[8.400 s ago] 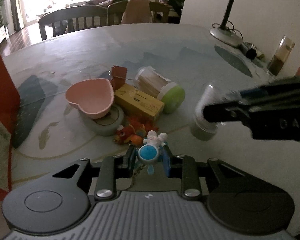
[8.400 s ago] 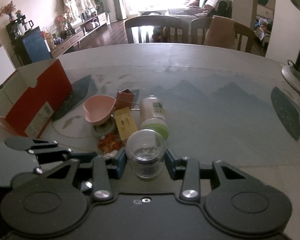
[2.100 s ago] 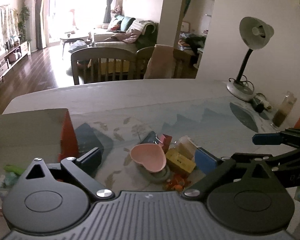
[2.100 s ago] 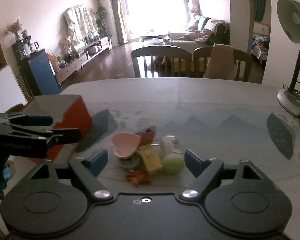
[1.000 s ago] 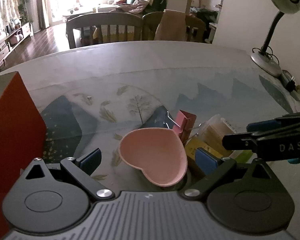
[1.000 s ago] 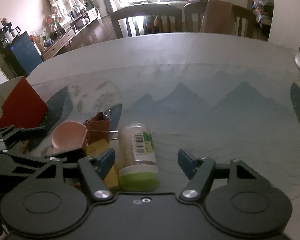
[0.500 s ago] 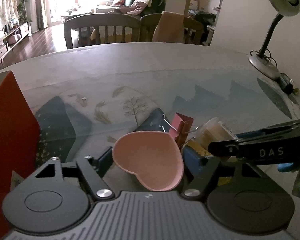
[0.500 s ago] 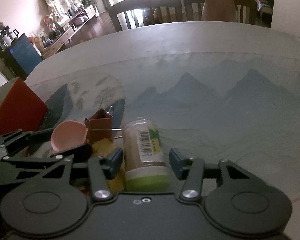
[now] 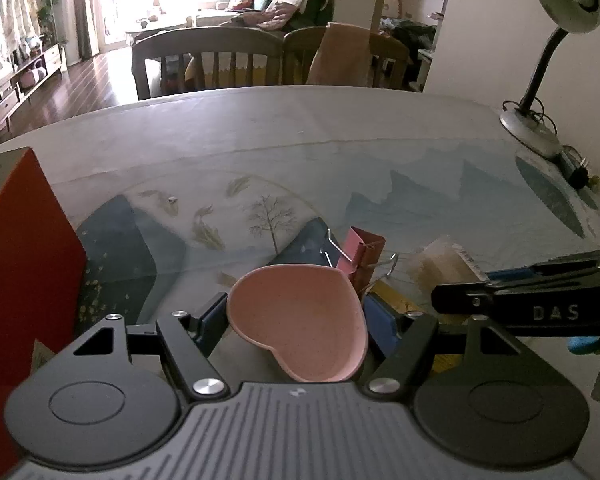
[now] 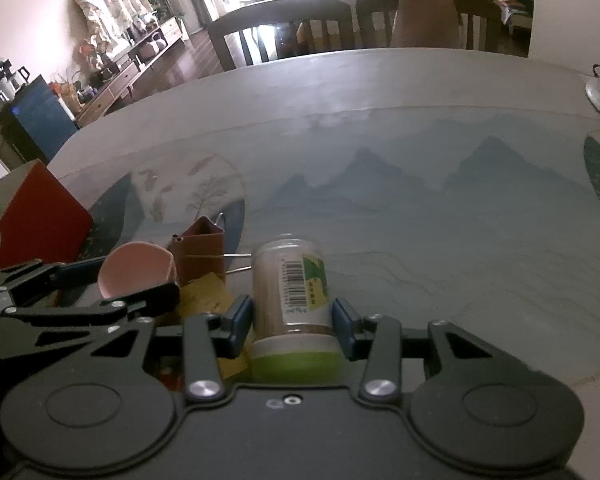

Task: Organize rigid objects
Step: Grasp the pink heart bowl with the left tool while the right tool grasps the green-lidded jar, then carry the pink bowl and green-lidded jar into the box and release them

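- The left wrist view shows the left gripper (image 9: 296, 318) with its jaws set on either side of the pink heart-shaped bowl (image 9: 300, 320); the blue pads sit right at the bowl's rim, so the jaws look clenched on it.
- Only this view shows the bowl's hollow inside and its pointed tip facing the camera; in the right wrist view the pink bowl (image 10: 136, 270) is a small rounded shape partly hidden by the left gripper's black linkage.
- The right wrist view shows the right gripper (image 10: 292, 322) closed on the toothpick jar (image 10: 290, 300), which lies on its side on the tabletop (image 10: 420, 220), green lid toward the camera, barcode label up.
- In the left wrist view that jar (image 9: 444, 268) is a pale blur, crossed by the right gripper's black finger marked "DAS".
- Both views show the red binder clip (image 9: 360, 256) standing just behind the bowl, wire handles sticking out; from the right it sits between bowl and jar, a little farther back.
- A yellow box (image 10: 206, 296) lies between the two grippers, mostly covered by the linkages.
- The red cardboard box (image 9: 24, 264) stands at the far left of the tabletop, well apart from the cluster.
- Only the left view takes in the desk lamp (image 9: 548, 64) on the right edge; dining chairs (image 10: 284, 28) line the far side.
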Demonstrator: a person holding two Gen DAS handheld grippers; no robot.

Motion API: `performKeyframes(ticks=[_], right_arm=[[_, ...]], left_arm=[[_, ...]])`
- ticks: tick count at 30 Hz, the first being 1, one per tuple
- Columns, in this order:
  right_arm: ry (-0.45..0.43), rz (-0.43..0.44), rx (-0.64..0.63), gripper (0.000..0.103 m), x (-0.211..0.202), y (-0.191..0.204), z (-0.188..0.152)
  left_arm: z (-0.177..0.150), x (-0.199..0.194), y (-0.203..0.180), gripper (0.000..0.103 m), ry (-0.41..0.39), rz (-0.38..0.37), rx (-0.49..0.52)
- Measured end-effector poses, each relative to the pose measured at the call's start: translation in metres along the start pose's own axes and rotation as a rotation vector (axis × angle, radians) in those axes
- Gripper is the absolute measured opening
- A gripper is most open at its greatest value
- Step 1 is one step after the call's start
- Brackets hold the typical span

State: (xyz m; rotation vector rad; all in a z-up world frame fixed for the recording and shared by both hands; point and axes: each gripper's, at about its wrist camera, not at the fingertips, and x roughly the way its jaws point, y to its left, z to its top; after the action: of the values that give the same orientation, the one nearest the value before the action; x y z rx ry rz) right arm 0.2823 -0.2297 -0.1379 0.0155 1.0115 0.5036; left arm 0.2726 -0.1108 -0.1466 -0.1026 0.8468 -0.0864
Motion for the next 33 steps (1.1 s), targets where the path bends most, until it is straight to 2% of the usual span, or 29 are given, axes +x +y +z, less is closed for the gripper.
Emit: performKeyframes(ticks=[15,33], right_arm=[[-0.047,0.036,0.000,0.043,-0.055,0.021,-0.010],[-0.091,0.077,-0.025,0.043,-0.114,0.099,-0.014]], left_arm=[[-0.005,-0.041,0.010,0.073,-0.012,-0.031,-0.076],[0.000,-0.127,0.047,0.073,-0.039,-0.055,-0.118]])
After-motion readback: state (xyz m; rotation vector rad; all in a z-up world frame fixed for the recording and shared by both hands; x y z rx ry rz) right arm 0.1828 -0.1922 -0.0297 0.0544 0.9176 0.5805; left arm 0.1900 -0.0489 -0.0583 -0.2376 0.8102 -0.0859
